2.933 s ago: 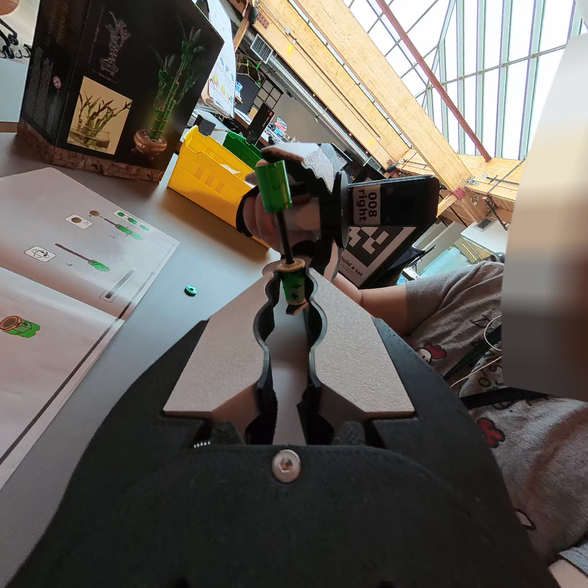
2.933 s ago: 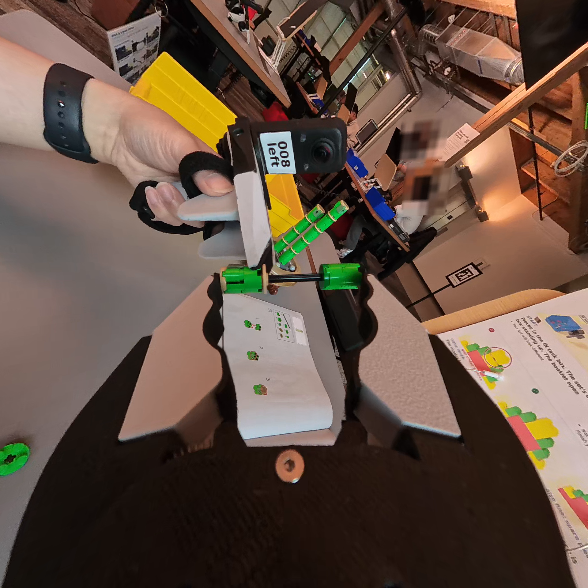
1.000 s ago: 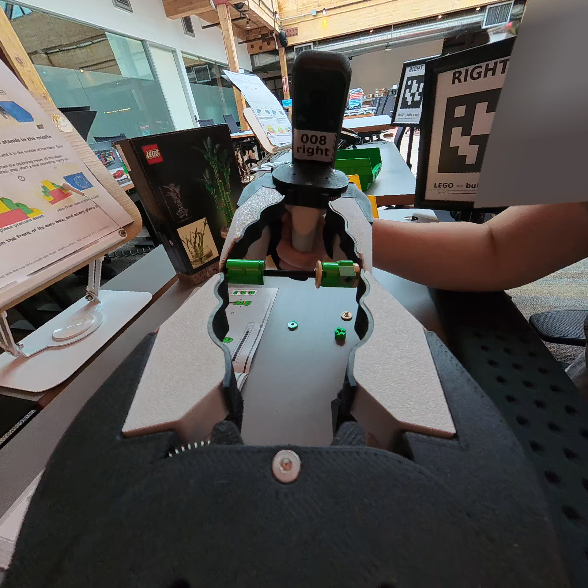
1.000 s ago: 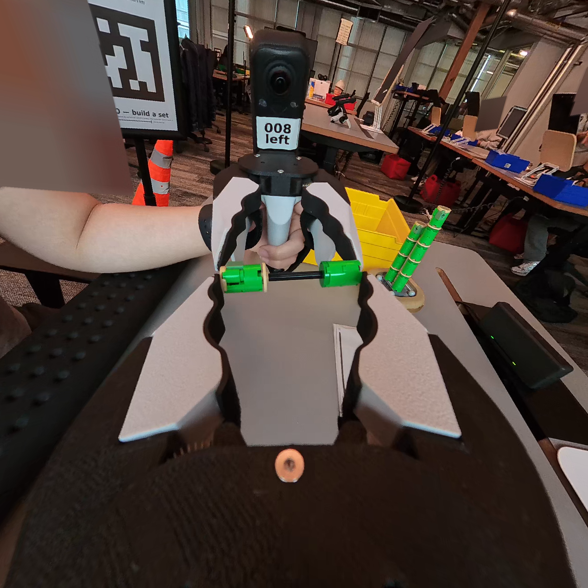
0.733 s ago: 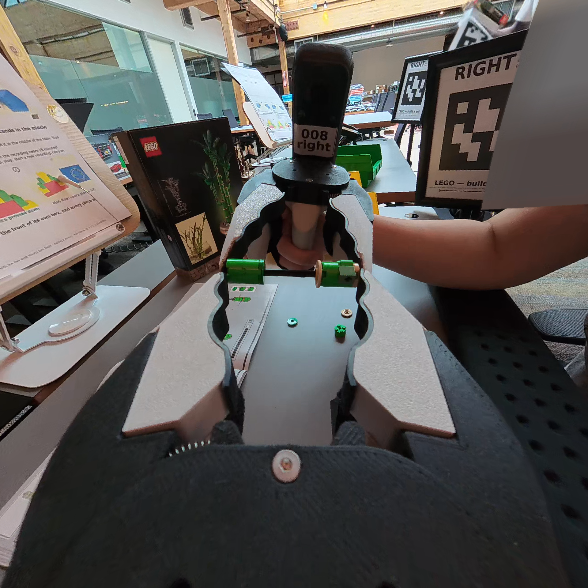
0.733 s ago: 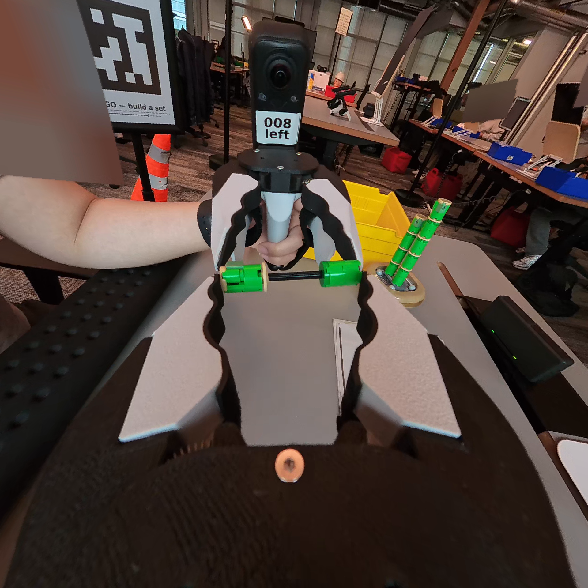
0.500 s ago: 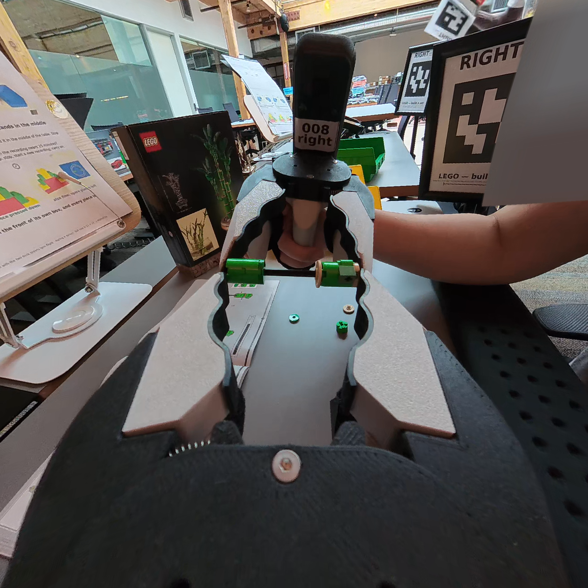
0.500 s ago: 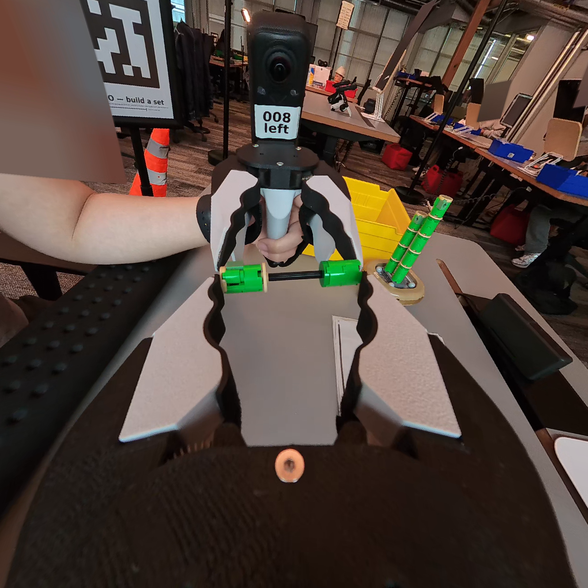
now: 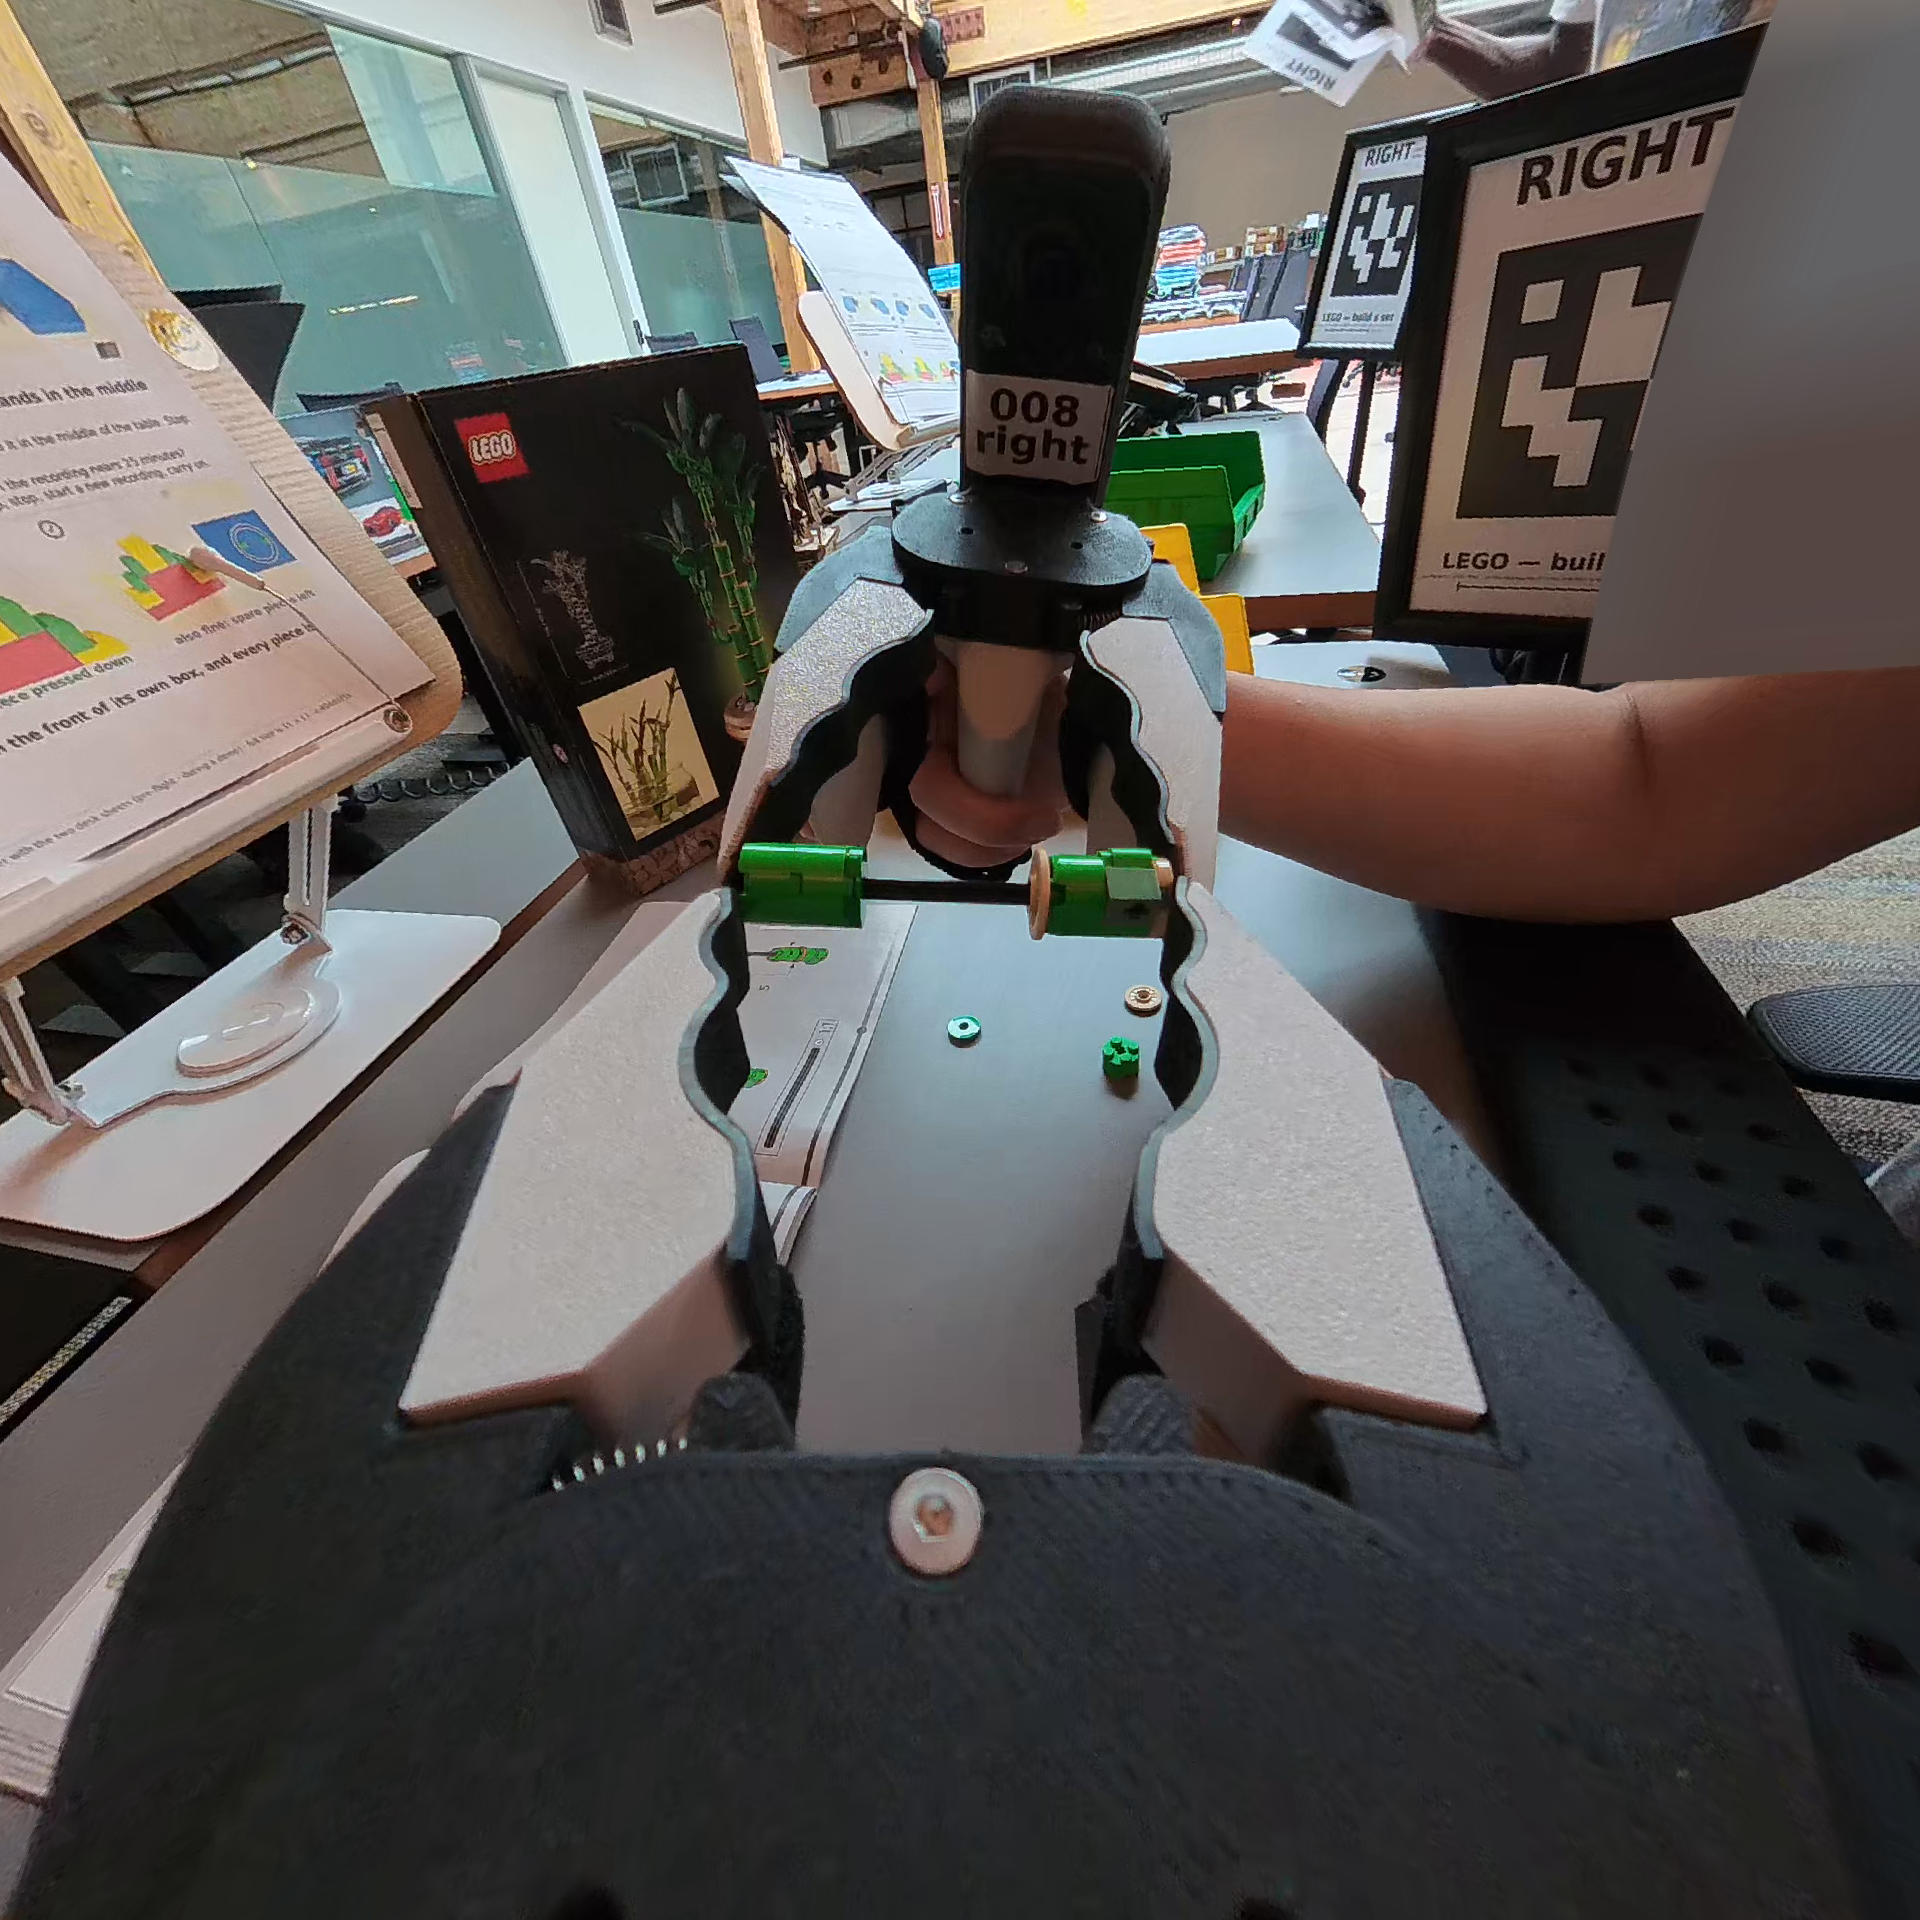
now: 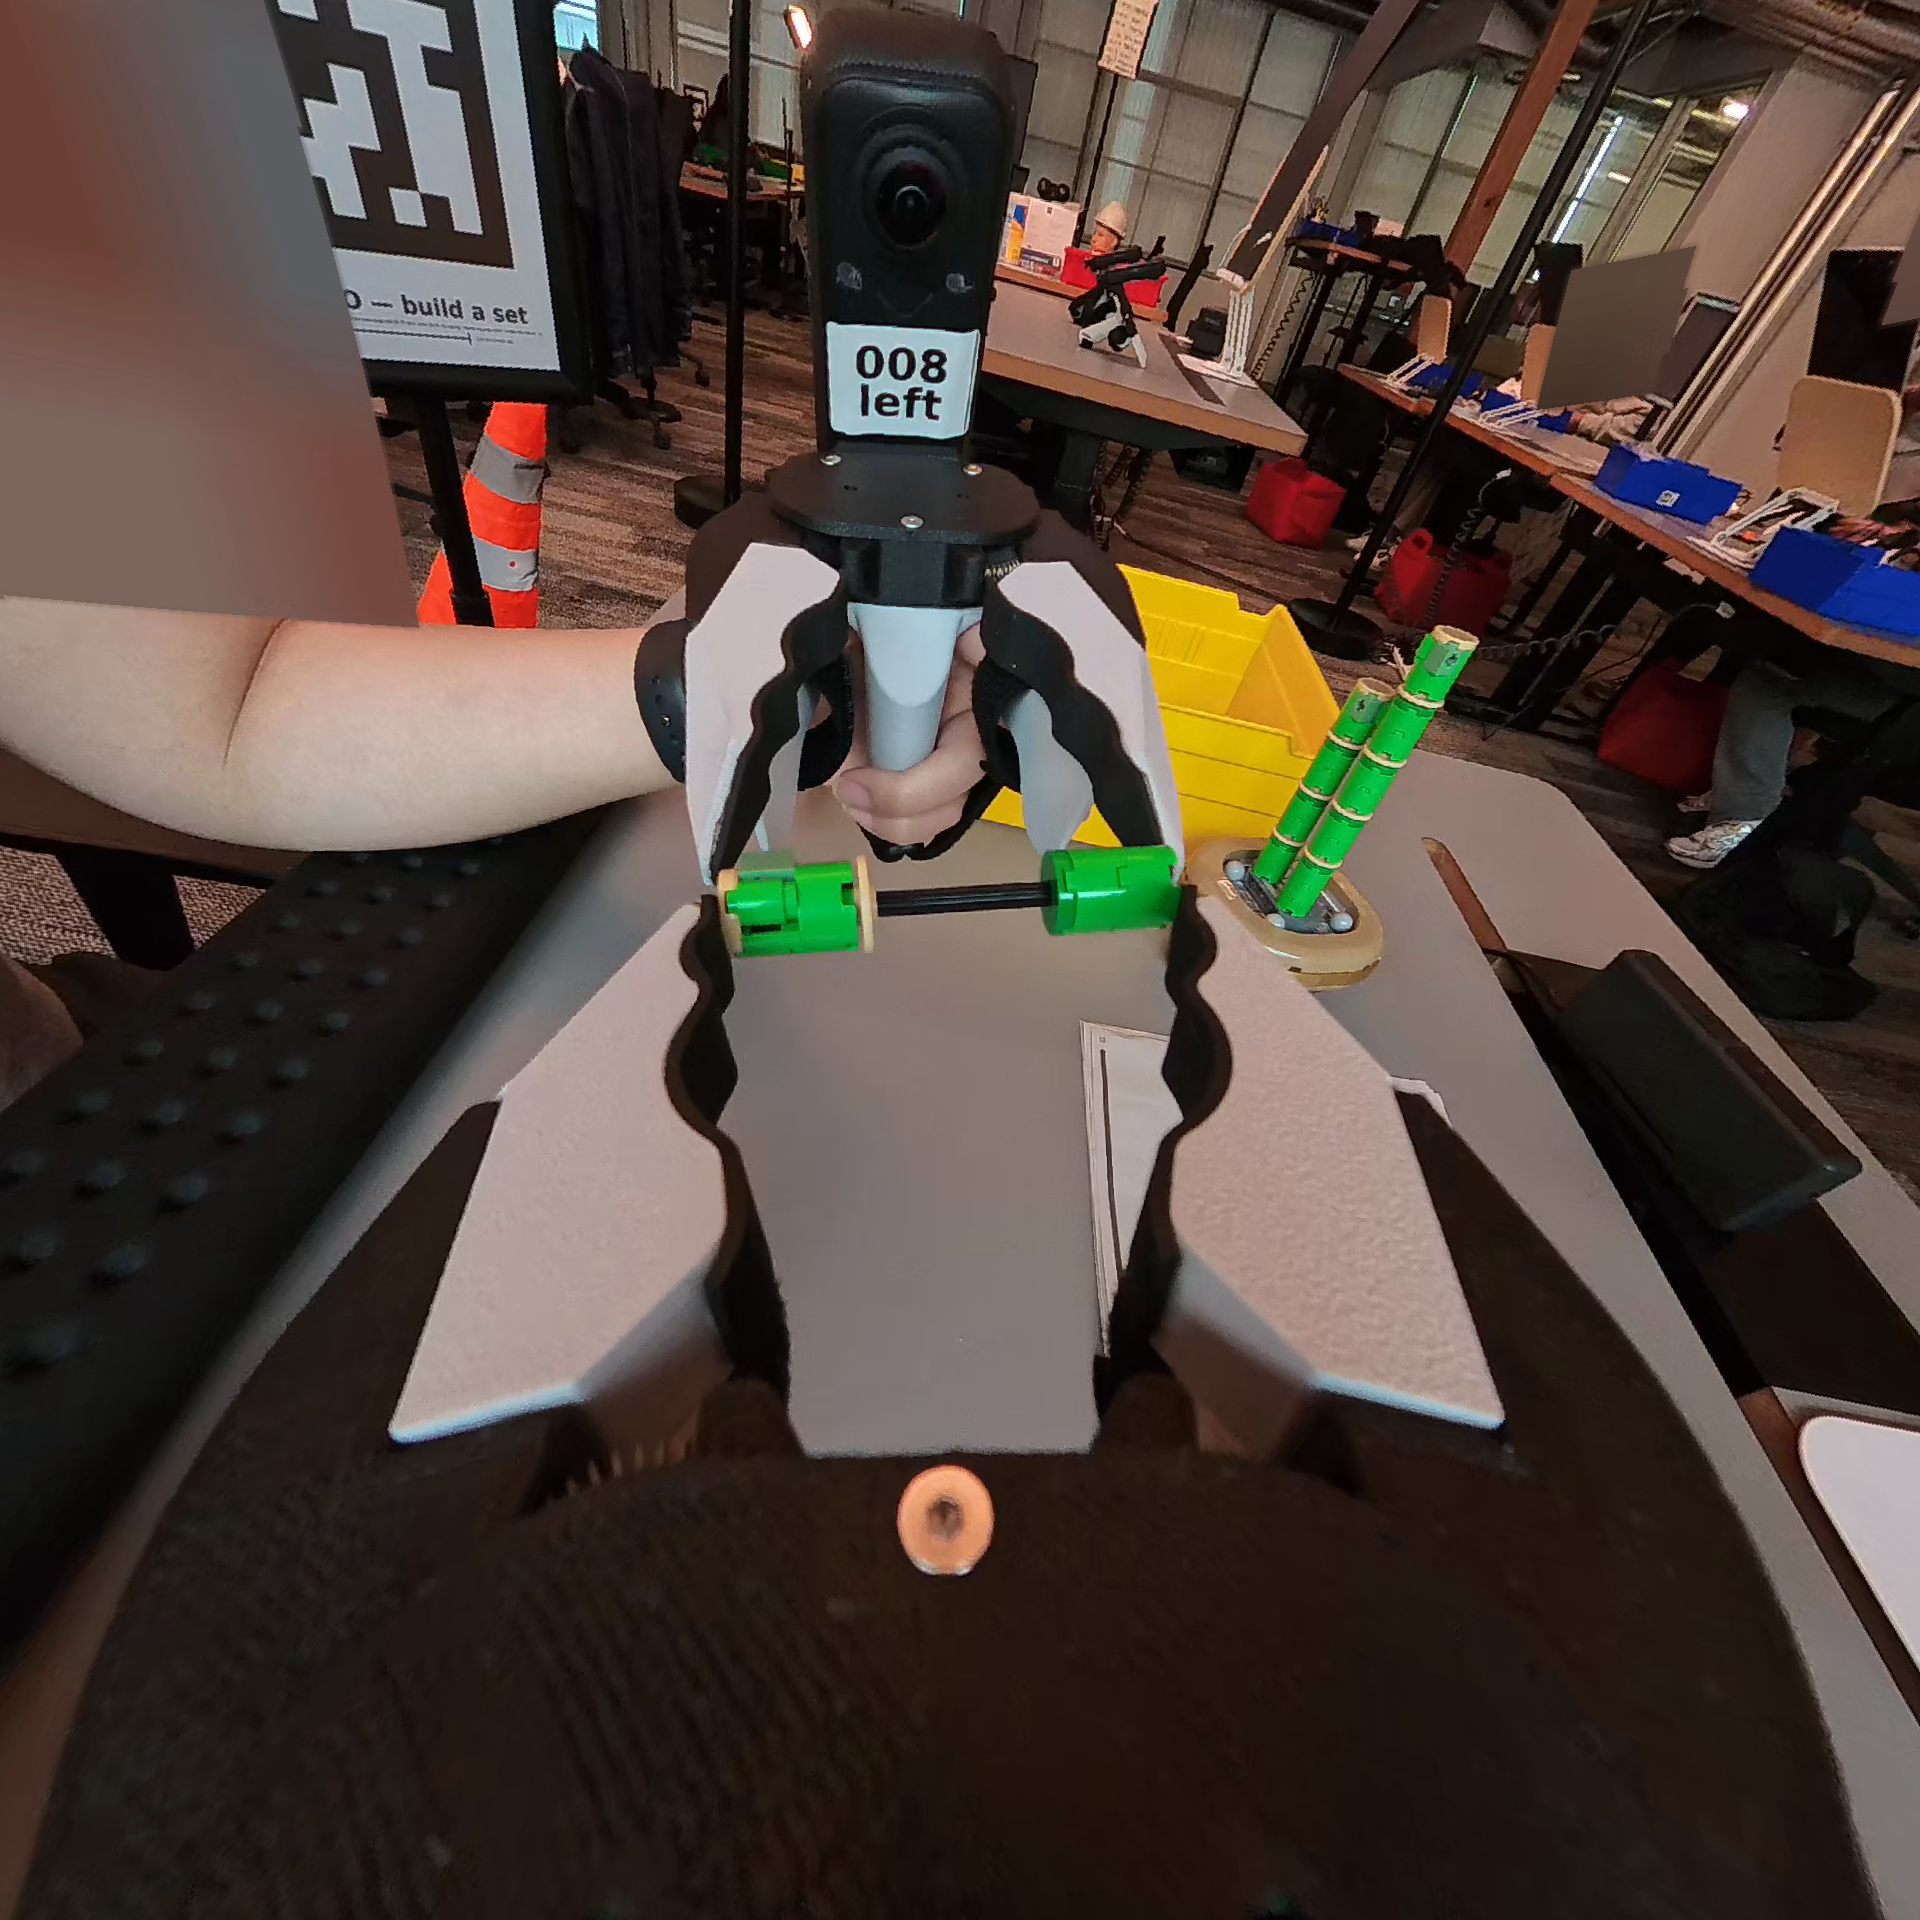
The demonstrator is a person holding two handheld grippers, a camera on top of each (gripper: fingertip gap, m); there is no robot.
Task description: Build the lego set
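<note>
A bamboo stalk piece, a black axle with a green cylinder (image 9: 800, 885) at each end and tan rings, hangs level above the grey table (image 9: 966, 1195). My left gripper (image 9: 956, 904) and right gripper (image 10: 951, 914) face each other. Each has its jaws wide and clamps the stalk (image 10: 1107, 890) lengthwise, one fingertip on each end. The right gripper (image 9: 961, 862) shows opposite in the left wrist view, the left gripper (image 10: 945, 862) in the right wrist view.
Loose on the table: a green ring (image 9: 964, 1029), a tan round piece (image 9: 1143, 997), a small green piece (image 9: 1120, 1058), the instruction booklet (image 9: 831, 997). A built bamboo model (image 10: 1340, 790), a yellow bin (image 10: 1226, 686) and a black device (image 10: 1704, 1112) stand right. The set's box (image 9: 603, 582) stands behind. Left and right tips are no more than a few centimetres apart. From either gripper's tips it is about 40 cm to the black device (image 10: 1704, 1112).
Since 2.9 s ago both grippers swung level to face each other, and the left one went from pinching one end to spanning the whole stalk. Over the last second almost nothing moved.
</note>
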